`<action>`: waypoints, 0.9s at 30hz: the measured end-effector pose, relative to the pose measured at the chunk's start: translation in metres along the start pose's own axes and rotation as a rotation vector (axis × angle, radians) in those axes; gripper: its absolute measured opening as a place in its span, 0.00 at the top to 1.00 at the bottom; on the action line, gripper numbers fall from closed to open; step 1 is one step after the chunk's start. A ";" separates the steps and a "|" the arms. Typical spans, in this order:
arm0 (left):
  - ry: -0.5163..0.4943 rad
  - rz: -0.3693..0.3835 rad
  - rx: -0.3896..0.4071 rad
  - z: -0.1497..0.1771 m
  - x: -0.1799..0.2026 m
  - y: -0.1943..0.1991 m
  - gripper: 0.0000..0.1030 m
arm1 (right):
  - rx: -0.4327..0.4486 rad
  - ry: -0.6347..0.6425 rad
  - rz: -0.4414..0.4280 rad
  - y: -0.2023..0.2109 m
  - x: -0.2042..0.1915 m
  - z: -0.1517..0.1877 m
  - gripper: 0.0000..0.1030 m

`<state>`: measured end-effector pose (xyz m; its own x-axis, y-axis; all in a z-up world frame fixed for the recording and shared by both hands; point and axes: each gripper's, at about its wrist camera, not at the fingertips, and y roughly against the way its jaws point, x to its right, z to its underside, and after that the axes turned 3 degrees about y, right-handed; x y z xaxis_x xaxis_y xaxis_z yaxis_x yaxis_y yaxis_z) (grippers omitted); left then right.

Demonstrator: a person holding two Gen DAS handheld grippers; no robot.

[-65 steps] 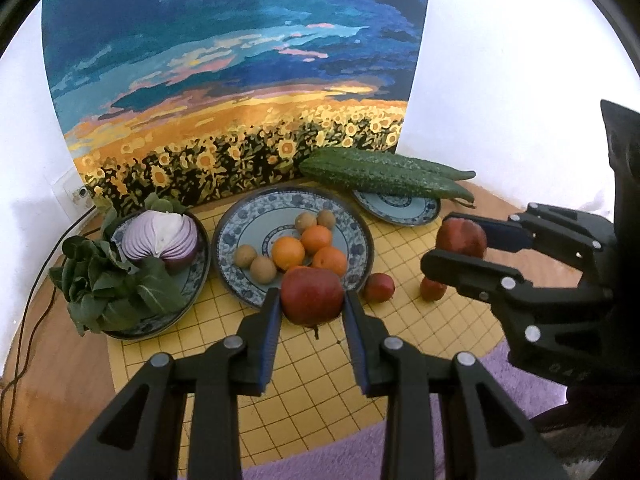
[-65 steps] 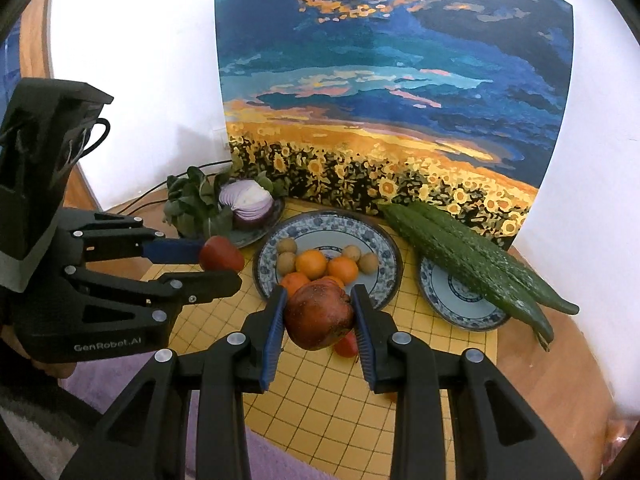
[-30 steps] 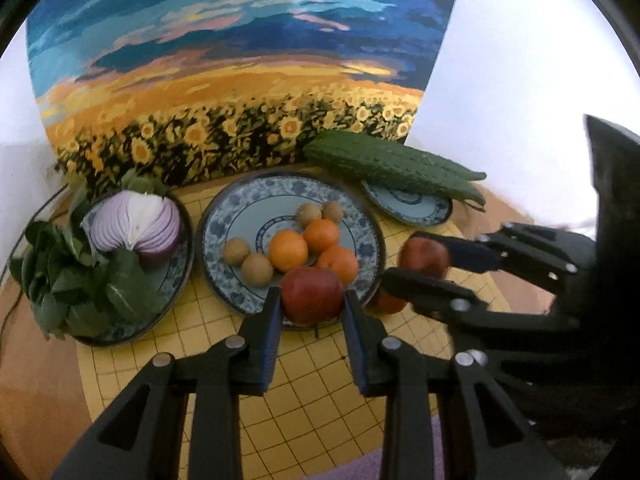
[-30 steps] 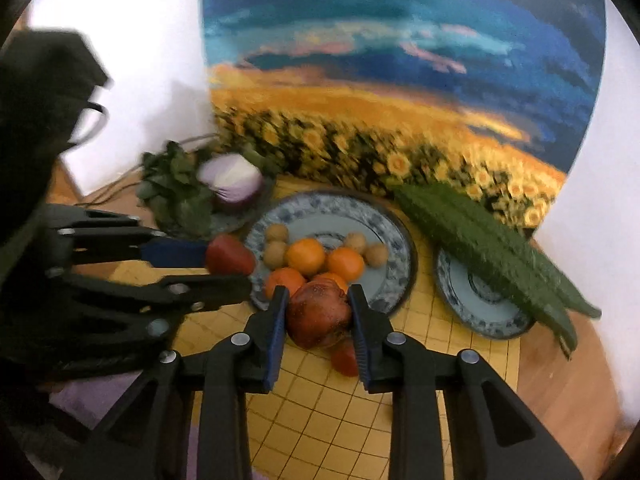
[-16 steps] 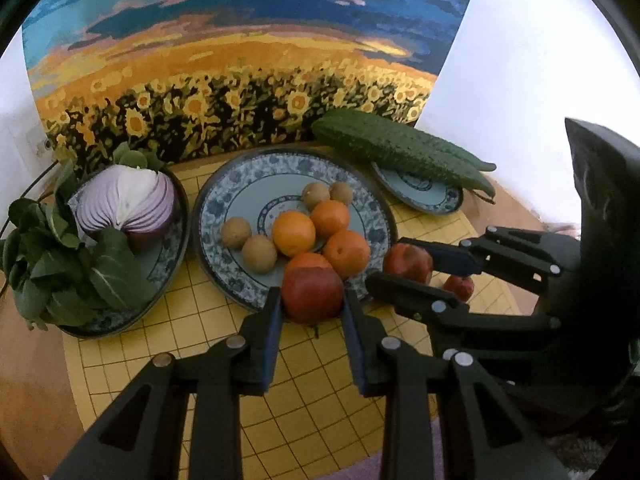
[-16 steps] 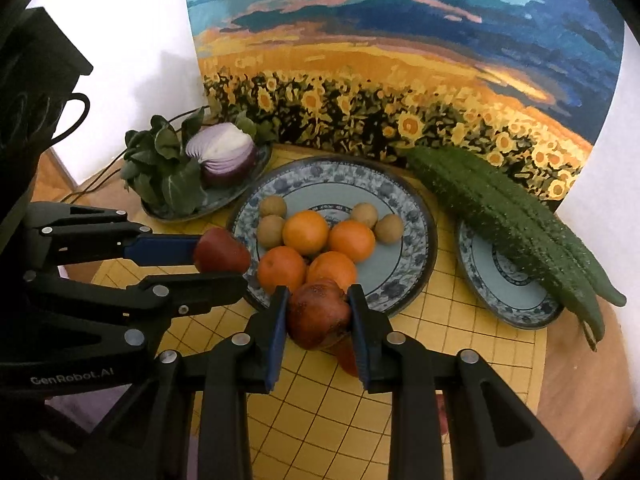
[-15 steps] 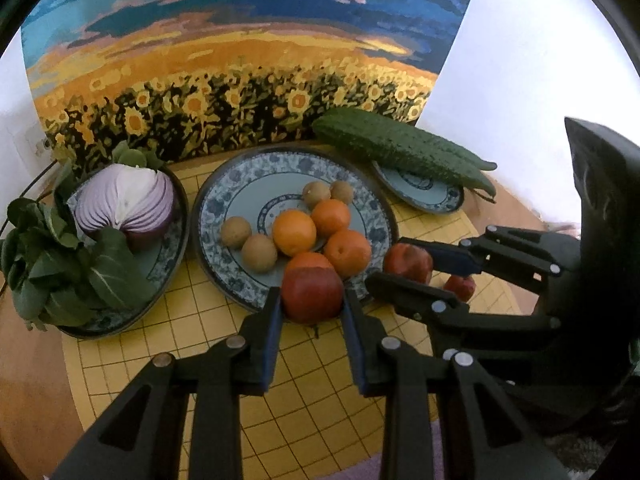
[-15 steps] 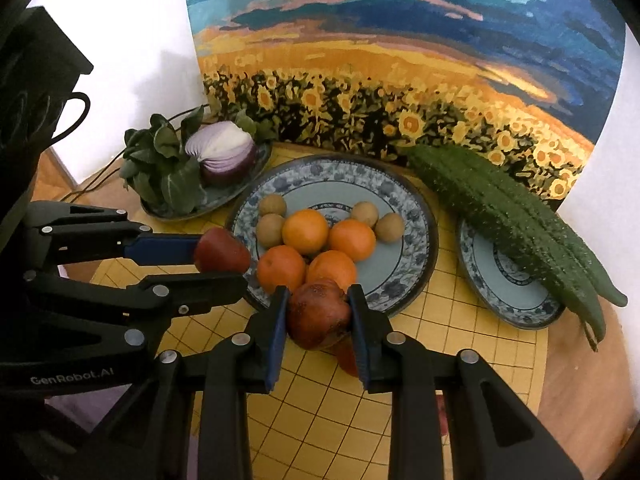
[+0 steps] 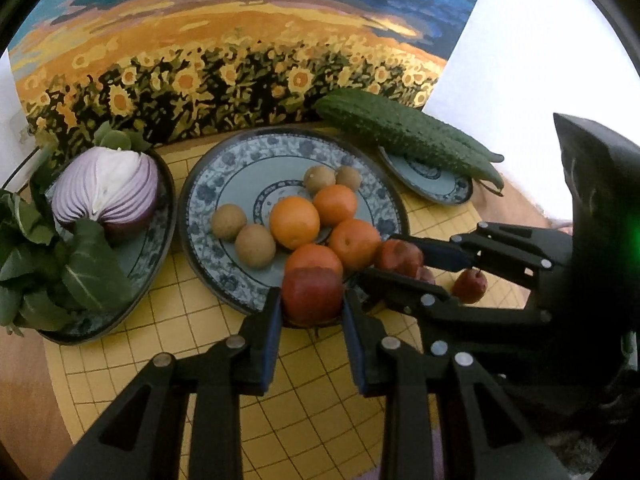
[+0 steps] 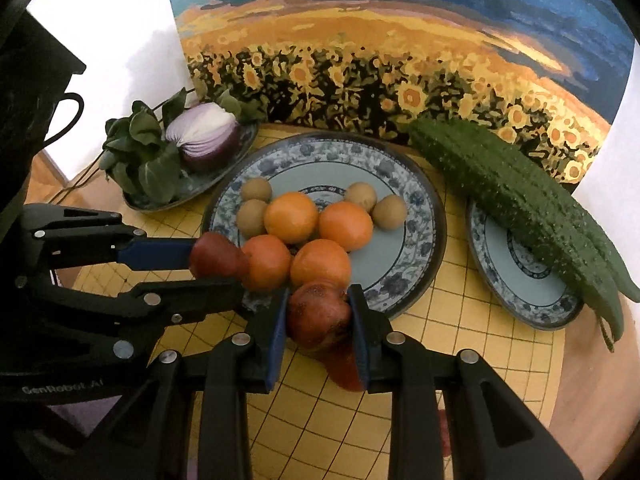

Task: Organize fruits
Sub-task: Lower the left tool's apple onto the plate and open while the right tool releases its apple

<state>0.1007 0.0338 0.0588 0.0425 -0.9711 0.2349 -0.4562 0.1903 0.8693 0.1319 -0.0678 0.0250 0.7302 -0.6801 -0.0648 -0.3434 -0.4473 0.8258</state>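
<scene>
My left gripper (image 9: 312, 316) is shut on a red apple (image 9: 312, 294) and holds it at the near rim of the big blue patterned plate (image 9: 224, 168). My right gripper (image 10: 318, 326) is shut on a second, mottled red apple (image 10: 318, 318) at the same plate's near rim (image 10: 428, 216). The plate holds several oranges (image 9: 294, 222) and several small brown fruits (image 9: 229, 221). In the left wrist view the right gripper (image 9: 394, 262) shows beside the oranges. Small red fruits (image 9: 469, 286) lie on the yellow mat (image 9: 312, 396) to the right.
A plate with half a purple onion (image 9: 106, 190) and leafy greens (image 9: 80, 276) stands on the left. Two bumpy cucumbers (image 10: 516, 196) rest on a small plate (image 10: 516, 280) on the right. A sunflower painting (image 9: 240, 64) leans against the wall behind.
Both grippers have moved forward and lower, carrying their apples to the near rim of the fruit plate. Both stay shut.
</scene>
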 end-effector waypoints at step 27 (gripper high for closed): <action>0.070 0.055 0.043 -0.001 -0.019 -0.009 0.69 | 0.045 0.017 -0.002 -0.002 0.002 0.003 0.69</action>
<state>0.1051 0.0508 0.0473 0.0780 -0.9466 0.3128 -0.4968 0.2351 0.8354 0.1323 -0.0698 0.0217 0.7406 -0.6696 -0.0562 -0.3684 -0.4745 0.7994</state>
